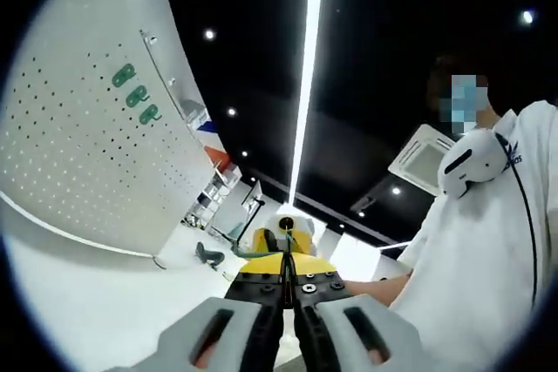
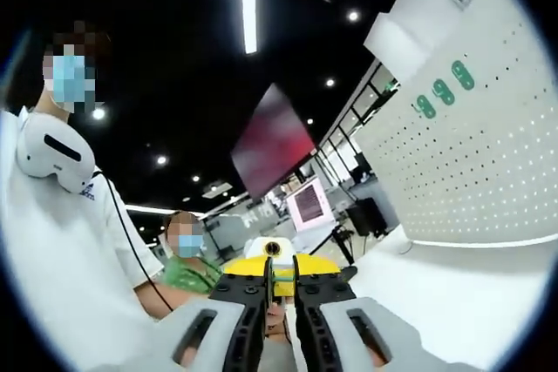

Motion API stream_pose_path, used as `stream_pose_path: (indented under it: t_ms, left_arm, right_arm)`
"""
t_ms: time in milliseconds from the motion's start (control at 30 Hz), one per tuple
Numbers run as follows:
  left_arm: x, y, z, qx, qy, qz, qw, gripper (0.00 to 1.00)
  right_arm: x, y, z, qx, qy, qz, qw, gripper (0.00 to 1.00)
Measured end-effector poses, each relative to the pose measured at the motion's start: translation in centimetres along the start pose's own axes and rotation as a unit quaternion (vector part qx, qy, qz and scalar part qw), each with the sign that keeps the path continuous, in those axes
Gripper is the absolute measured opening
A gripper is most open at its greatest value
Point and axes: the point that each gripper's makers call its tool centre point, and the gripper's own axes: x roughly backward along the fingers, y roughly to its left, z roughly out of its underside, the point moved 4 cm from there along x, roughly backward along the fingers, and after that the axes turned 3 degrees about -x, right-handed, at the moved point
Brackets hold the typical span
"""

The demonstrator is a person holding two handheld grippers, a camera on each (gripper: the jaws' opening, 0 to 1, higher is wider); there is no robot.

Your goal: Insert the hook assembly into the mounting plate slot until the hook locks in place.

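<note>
- Pegboard [image 1: 96, 137] sits upper left in the left gripper view and on the right side of the right gripper view. This white perforated panel looks like the mounting plate, with three green hooks [image 1: 137, 95] already on it in a diagonal row.
- Left hand-held gripper [image 1: 288, 298] rises from the bottom centre, jaws clenched together. Can't make out any hook pinched in there.
- Right hand-held gripper [image 2: 272, 295] is the same: jaws nearly shut, with something small and pale between them low down, too blurry to name.
- Both are well away from the board and pointing off past it, so my guess is insertion hasn't started.
- White counter [image 1: 96, 302] runs under the board, lower left.
- Person in a white shirt [image 1: 488, 250] stands at right, probably whoever is holding the rigs.
</note>
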Motion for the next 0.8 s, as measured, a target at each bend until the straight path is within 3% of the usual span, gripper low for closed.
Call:
stream_pose_path:
  t_ms: [167,233,467,800]
  left_arm:
    - [-0.2,-0.8,-0.1,-0.002,0.013,0.016,0.9998,0.02]
    - [-0.2,-1.5,-0.1,0.004,0.019,0.037,0.9991,0.02]
    - [-0.4,-2.4,-0.3,0.012,0.025,0.067,0.9974,0.02]
    - [-0.9,-3.2,0.0,0.019,0.042,0.095,0.9944,0.02]
  right_arm:
    - [0.6,-0.3,-0.4,-0.005,-0.004,-0.001,1.0000,0.09]
    - [0.8,-0.5,-0.4,-0.013,-0.003,0.000,0.9999,0.09]
    - [0.9,-0.3,0.6,-0.032,0.023,-0.013,0.9991,0.12]
    - [0.9,0.3,1.5,-0.085,0.023,-0.043,0.9952,0.16]
